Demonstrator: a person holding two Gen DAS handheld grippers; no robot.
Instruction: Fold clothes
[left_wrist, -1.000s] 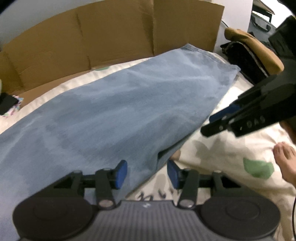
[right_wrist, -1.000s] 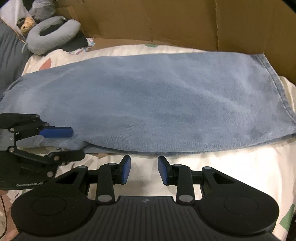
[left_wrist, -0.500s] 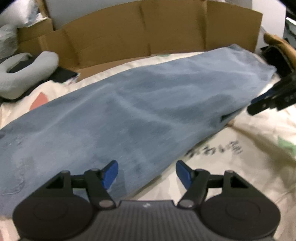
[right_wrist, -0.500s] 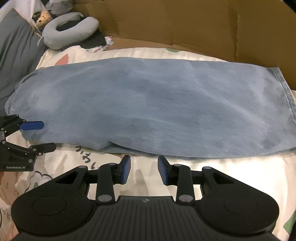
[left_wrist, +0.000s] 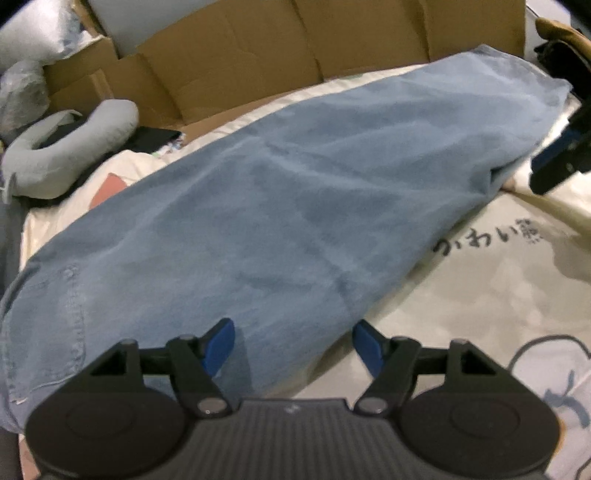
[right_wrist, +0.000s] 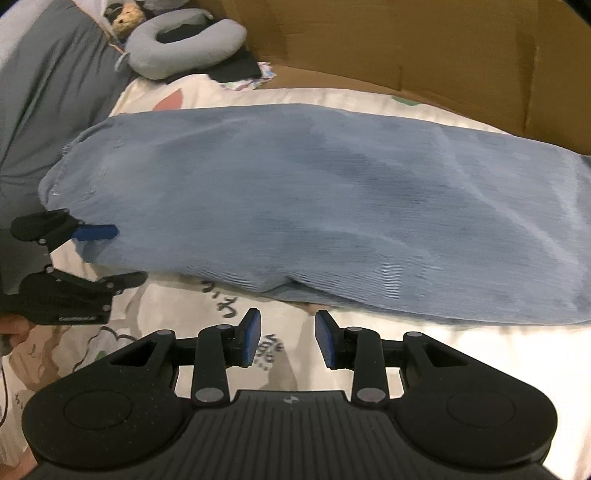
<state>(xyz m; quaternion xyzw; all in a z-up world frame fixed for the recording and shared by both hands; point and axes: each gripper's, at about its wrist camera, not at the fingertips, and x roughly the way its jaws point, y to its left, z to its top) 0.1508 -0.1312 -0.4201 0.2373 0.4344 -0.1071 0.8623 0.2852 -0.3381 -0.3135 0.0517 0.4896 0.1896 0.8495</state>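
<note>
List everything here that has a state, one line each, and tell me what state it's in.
jeans: folded lengthwise, lying flat on the bedsheet
left gripper: open, nothing held, over the jeans' near edge
right gripper: open, nothing held, over bare sheet
neck pillow: lying beside the cardboard

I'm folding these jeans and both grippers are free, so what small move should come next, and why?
Probably ease the left gripper forward and close on the near edge of the jeans: its jaws straddle that edge, open, and the right gripper holds nothing.

Jeans (right_wrist: 314, 206) — hem cut off, right edge
</note>
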